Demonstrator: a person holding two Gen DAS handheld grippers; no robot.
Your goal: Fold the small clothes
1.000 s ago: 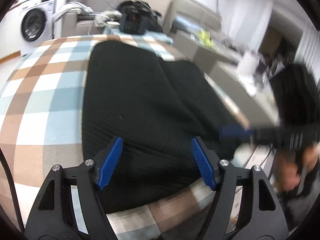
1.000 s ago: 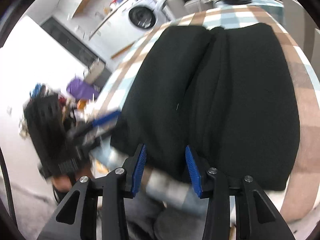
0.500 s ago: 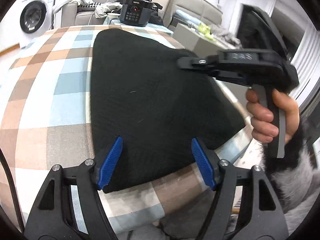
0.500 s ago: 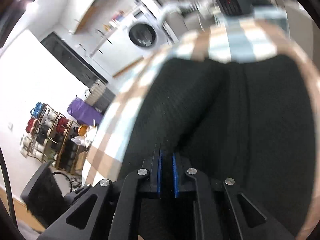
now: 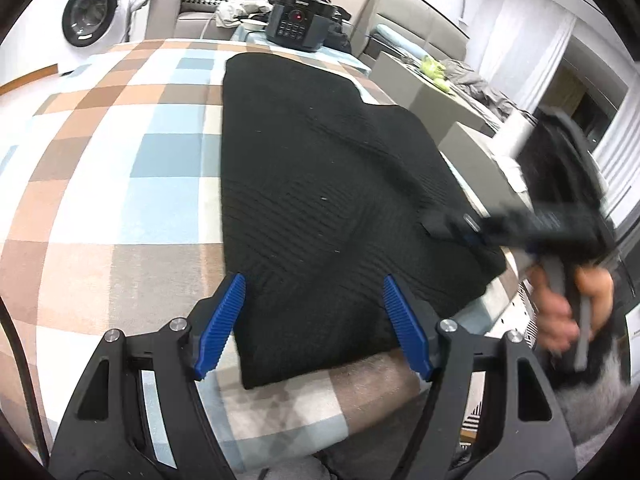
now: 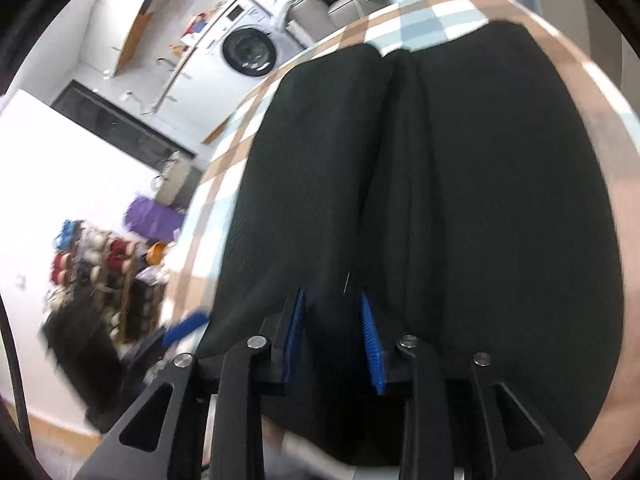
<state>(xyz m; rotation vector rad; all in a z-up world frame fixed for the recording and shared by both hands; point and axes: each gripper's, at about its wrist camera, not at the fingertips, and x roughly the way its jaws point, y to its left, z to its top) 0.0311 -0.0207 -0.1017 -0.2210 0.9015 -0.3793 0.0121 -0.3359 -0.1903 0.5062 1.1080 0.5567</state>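
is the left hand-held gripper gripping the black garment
No, the left hand-held gripper stands wide open above the near edge of the black garment, its blue pads clear of the cloth.

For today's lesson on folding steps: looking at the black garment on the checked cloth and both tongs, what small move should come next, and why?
Probably close the right tongs on the near edge of the black garment. Their jaws have just been opening, the fabric sits between them unpinched, and a central ridge remains. The left tongs stand open over the near hem above the checked cloth.
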